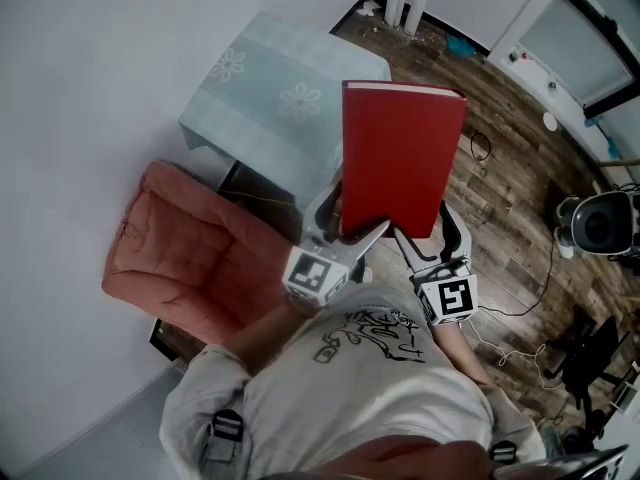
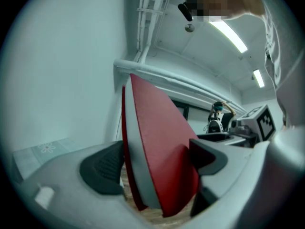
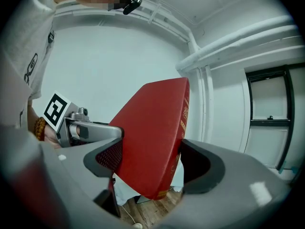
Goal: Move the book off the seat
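two grippers hold one red book (image 1: 400, 153) upright in the head view, the left gripper (image 1: 350, 226) and right gripper (image 1: 425, 233) side by side at its lower edge, with the pink seat cushion (image 1: 190, 243) lying apart beyond the left gripper's outer side. in the left gripper view its jaws clamp the book's covers, page edge toward the camera. in the right gripper view the jaws likewise pinch the book, with its lettered spine by the right-hand jaw.

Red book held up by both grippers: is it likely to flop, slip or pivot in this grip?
Likely stiff: the red book stands flat, unbowed. Possibly top-heavy and apt to pivot, since the left gripper and right gripper clamp only its lower edge.
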